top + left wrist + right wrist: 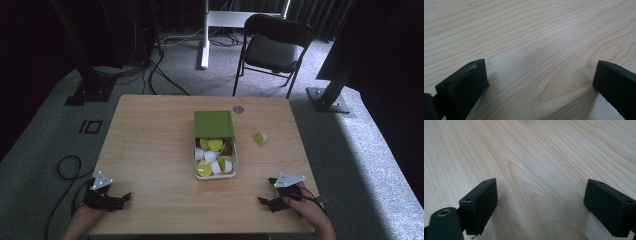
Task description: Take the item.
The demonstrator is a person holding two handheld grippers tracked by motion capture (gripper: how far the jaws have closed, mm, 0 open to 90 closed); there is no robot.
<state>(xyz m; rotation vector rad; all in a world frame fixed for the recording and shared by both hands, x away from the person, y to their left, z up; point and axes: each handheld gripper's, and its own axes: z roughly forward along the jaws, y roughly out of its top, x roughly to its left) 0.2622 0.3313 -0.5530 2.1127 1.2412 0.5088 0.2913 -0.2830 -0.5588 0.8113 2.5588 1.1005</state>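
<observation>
A wooden table (150, 135) carries a small box (215, 172) near its middle, and everything else here is placed from that box. The box is a pale, open tray with a green lid (214, 124) slid back over its far end, so the near part stands uncovered. Inside lie small pods (216, 145) with yellow-green and white faces, heaped loosely against one another. One loose pod (259, 138) lies on the bare wood to the right of the box, near it but apart, level with the edge of the lid. A small round grey disc (238, 109) sits beyond the box, close to the far edge of the table and just past the lid's right corner.

The left gripper (122, 200) rests at the near edge, well to the left of the box and nearer the person than it. Its jaws stand released and wide apart, with bare wood between them in the left gripper view (539, 75).

The right gripper (266, 191) rests at the near edge too, to the right of the box and nearer than it, well apart from the loose pod. Its jaws are likewise released and spread wide, with nothing between them in the right gripper view (540, 200) but wood grain.

A black folding chair (272, 47) stands on the grey carpet beyond the table, well behind the box.
</observation>
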